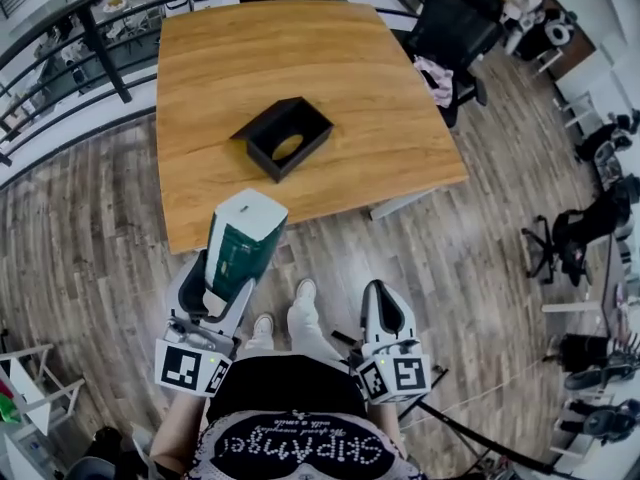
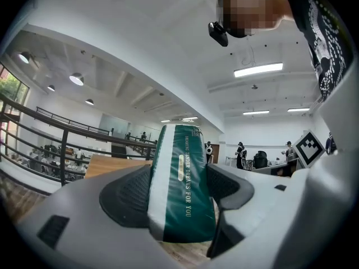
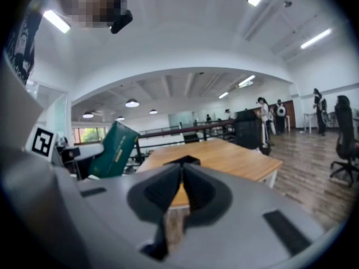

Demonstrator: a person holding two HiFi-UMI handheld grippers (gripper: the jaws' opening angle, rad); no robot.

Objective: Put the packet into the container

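A green and white packet (image 1: 243, 241) (image 2: 180, 185) is clamped upright between the jaws of my left gripper (image 1: 225, 268) (image 2: 179, 192), held over the floor just short of the table's near edge. The packet (image 3: 114, 149) also shows at the left of the right gripper view. The black container (image 1: 283, 136) (image 3: 182, 162), open on top, stands in the middle of the wooden table (image 1: 220, 63). My right gripper (image 1: 386, 318) (image 3: 182, 189) hangs low beside my legs, jaws pressed together with nothing between them.
A black office chair (image 1: 455, 28) with a pink cloth stands at the table's far right corner. A dark railing (image 1: 75, 43) runs along the left and back. More chairs (image 1: 585, 228) stand at the right. The floor is wood plank.
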